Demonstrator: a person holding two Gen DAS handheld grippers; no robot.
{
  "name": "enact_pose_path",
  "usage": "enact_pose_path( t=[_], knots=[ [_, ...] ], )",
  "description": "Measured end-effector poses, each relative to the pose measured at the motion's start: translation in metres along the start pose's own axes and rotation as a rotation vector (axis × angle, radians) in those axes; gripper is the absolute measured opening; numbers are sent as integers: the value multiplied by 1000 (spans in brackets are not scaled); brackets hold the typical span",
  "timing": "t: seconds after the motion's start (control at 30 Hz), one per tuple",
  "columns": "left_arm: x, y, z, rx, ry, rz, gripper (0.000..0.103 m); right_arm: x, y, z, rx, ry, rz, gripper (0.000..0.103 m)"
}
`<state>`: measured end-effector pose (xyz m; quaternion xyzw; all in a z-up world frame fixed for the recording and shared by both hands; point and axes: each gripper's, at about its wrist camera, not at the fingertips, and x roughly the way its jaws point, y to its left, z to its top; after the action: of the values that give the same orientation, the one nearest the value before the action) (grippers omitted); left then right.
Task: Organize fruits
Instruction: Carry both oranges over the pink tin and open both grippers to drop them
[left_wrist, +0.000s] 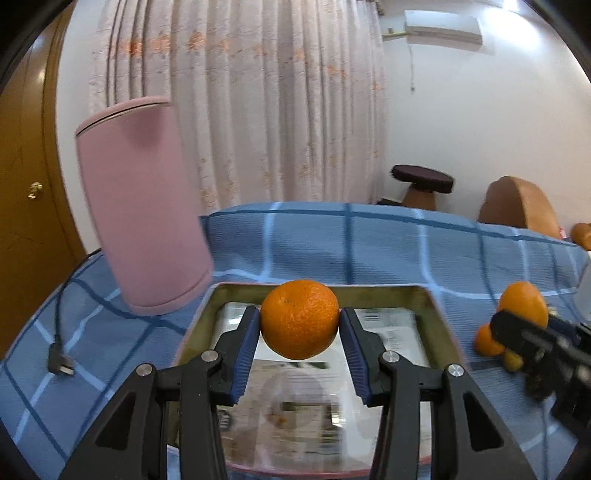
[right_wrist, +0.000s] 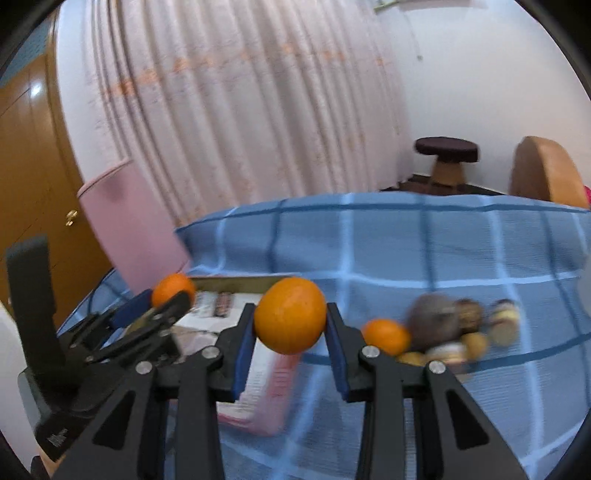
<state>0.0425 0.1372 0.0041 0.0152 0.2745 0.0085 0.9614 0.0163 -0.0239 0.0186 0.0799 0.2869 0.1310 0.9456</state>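
Both grippers tilt downward over the blue checked cloth (left_wrist: 388, 240). The left gripper (left_wrist: 300, 325) clamps an orange (left_wrist: 300, 319) above the tray (left_wrist: 424, 295); the right gripper (right_wrist: 290, 325) clamps another orange (right_wrist: 290, 315) beside it. The tray's printed paper (left_wrist: 295, 387) is too blurred to read

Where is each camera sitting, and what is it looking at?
Left wrist view: sits on the left gripper, looking along its fingers over the tray; its fingers clamp an orange.
Right wrist view: sits on the right gripper, looking over the blue cloth at a blurred fruit pile; its fingers clamp a second orange.
Shared: tray, cloth, pink cylinder, curtain, stool, and each shows the other gripper with its orange.
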Motion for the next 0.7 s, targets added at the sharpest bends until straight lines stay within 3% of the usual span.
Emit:
enact_pose_path(
  t=[0.17, 0.7],
  knots=[
    [11, 14, -2, -32, 51, 44, 46, 22, 28, -9, -55, 28, 23, 39],
    [23, 11, -9, -8, 111, 106, 47, 32, 28, -26, -69, 89, 67, 41]
  ],
)
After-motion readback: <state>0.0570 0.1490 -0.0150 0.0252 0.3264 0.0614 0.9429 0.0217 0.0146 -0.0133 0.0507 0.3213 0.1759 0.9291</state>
